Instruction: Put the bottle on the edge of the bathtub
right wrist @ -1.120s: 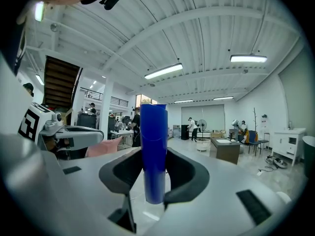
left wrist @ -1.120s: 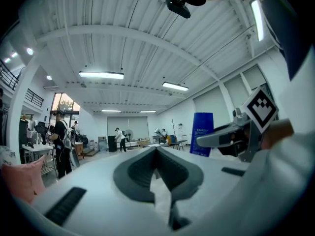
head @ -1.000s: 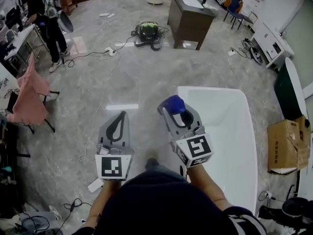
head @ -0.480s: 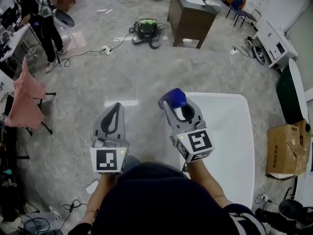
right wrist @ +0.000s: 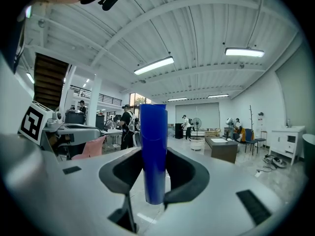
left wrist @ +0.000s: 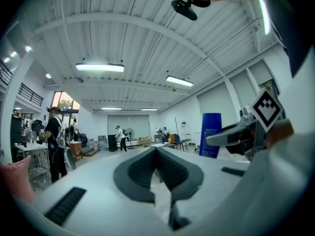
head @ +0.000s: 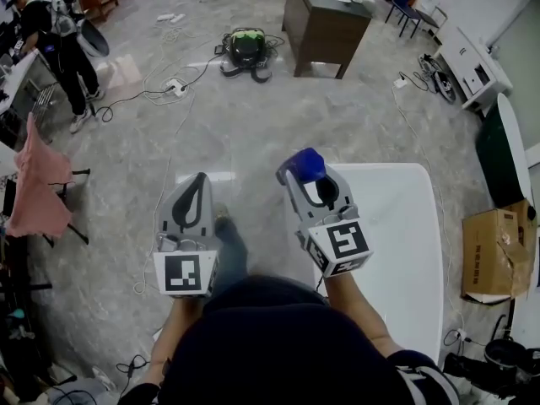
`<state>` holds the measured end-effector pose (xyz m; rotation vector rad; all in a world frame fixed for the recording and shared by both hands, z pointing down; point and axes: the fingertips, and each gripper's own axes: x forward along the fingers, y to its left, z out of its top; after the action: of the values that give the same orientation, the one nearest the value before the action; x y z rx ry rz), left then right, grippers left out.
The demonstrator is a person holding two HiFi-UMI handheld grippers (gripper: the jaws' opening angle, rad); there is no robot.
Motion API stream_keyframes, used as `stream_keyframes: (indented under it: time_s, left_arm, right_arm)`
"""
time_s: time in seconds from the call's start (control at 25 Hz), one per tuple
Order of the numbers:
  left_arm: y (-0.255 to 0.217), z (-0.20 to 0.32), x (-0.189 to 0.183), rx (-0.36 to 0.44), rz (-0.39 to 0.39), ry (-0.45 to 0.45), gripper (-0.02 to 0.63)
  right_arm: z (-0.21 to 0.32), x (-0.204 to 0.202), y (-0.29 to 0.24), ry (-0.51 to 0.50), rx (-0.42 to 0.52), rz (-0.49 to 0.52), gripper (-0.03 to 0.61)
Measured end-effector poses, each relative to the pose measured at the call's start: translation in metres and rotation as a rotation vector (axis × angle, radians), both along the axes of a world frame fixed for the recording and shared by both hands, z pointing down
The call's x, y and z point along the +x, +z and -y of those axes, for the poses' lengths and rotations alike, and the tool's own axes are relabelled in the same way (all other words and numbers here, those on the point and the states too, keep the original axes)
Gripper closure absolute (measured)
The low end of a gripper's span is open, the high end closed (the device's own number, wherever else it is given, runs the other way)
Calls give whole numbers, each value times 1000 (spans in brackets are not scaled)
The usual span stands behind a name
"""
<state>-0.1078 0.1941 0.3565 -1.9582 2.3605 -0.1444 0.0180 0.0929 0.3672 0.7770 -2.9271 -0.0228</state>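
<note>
In the head view my right gripper is shut on a blue bottle, held upright in the air. It hangs just left of the far left corner of the white bathtub, which runs along my right side. The right gripper view shows the bottle standing between the dark pads of that gripper. To the bottle's left, my left gripper hovers over the grey floor, jaws pressed together with nothing in them. From the left gripper view the bottle appears off to the right.
A dark cabinet and a green machine with cables stand ahead on the floor. A person stands at far left near a pink cloth on a chair. A cardboard box sits right of the tub.
The view has advanced across the floor; the tub's far end sits lower in view. Both grippers keep their pose, the bottle still held. A foot now shows below the left gripper.
</note>
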Motion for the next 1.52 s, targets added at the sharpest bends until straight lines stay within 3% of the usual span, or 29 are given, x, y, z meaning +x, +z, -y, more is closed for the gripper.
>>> stream_keyframes:
  time_s: [0.24, 0.76, 1.0, 1.2, 1.4, 1.52]
  left_arm:
    - [8, 53, -41, 4, -8, 41, 612]
    - [-19, 186, -200, 19, 15, 109, 612]
    - [-30, 237, -260, 31, 8, 125, 612]
    - [-39, 259, -283, 45, 1, 122, 612]
    - [-58, 283, -289, 82, 27, 124, 612]
    - [-62, 296, -287, 64, 13, 106, 612]
  right_arm:
    - [45, -40, 6, 26, 0, -21, 420]
    - [170, -194, -22, 99, 19, -1, 420]
    - [216, -247, -30, 137, 23, 2, 420]
    - [237, -269, -37, 144, 36, 4, 420]
    - [264, -278, -56, 147, 67, 23, 420]
    - [282, -277, -65, 143, 84, 33, 420]
